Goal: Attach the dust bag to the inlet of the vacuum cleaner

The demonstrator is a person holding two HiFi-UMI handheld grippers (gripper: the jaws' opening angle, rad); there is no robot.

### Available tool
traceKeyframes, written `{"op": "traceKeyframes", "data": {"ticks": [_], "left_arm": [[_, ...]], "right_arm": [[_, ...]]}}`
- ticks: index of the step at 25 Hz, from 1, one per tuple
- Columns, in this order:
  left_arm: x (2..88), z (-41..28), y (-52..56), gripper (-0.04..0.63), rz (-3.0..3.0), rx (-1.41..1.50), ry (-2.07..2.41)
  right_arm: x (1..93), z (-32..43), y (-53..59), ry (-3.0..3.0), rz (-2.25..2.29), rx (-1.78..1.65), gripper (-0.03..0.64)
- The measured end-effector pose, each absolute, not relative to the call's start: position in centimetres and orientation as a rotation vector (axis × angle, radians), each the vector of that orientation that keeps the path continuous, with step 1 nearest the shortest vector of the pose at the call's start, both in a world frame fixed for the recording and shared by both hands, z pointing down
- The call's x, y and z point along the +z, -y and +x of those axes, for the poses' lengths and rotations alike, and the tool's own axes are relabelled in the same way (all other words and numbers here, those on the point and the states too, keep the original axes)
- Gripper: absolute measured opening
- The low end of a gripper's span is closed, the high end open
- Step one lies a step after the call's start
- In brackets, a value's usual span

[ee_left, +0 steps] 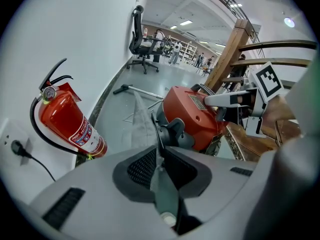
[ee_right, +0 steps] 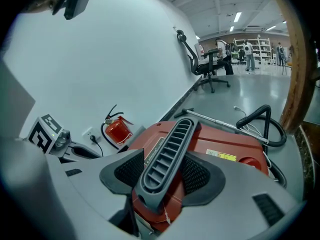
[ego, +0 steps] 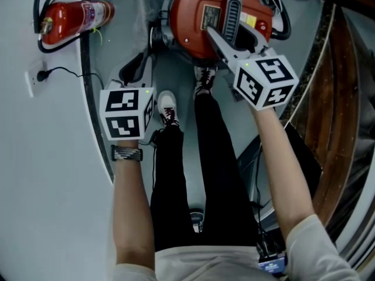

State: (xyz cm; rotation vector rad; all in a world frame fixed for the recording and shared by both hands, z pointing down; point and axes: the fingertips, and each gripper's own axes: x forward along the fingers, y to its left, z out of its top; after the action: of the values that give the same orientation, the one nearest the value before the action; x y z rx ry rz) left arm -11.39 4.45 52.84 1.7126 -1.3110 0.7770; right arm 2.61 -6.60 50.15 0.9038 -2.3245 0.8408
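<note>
**A:** Left gripper point(ee_left: 160, 151) first: fingers pinched on the dust bag point(ee_left: 165, 189), a thin grey sheet seen edge-on between the pads.

**B:** Where does its top edge end up?

**A:** Right in front of the black round inlet point(ee_left: 176, 134) on the near side of the vacuum cleaner point(ego: 193, 22). I can't tell if it is touching or just short of it.

**B:** And the right gripper point(ee_right: 167, 169)?

**A:** Its fingers are clamped on the ribbed black handle point(ee_right: 172, 144) on top of the red body. The handle runs diagonally through the grip, with a pad on each side.

**B:** How much room on the left?

**A:** It's a narrow strip. The wall point(ego: 41, 174) curves in close, with a dark skirting edge point(ego: 88, 69) along its foot. A fire extinguisher point(ego: 73, 19) stands against the wall, near a socket point(ego: 32, 81) with a plug in it. The left gripper hangs between that skirting and the person's shoe point(ego: 167, 107).

**B:** On the right?

**A:** Tighter. A wooden stair rail point(ego: 340, 98) crowds that side near the vacuum cleaner, and a black hose point(ee_right: 265, 119) loops behind the body.

**B:** Any open floor point(ee_left: 125, 114)?

**A:** Yes, past the vacuum cleaner, running along the wall towards an office chair point(ee_left: 142, 44). A metal wand point(ee_right: 220, 121) lies across part of it
</note>
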Motion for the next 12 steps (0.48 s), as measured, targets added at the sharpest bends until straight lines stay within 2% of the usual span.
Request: {"op": "traceKeyframes", "data": {"ticks": [12], "left_arm": [[51.8,-11.7,-4.2,0.060,1.718,0.772,1.344]], "right_arm": [[49.6,3.5,5.2,2.288,0.872,0.825,0.222]]}}
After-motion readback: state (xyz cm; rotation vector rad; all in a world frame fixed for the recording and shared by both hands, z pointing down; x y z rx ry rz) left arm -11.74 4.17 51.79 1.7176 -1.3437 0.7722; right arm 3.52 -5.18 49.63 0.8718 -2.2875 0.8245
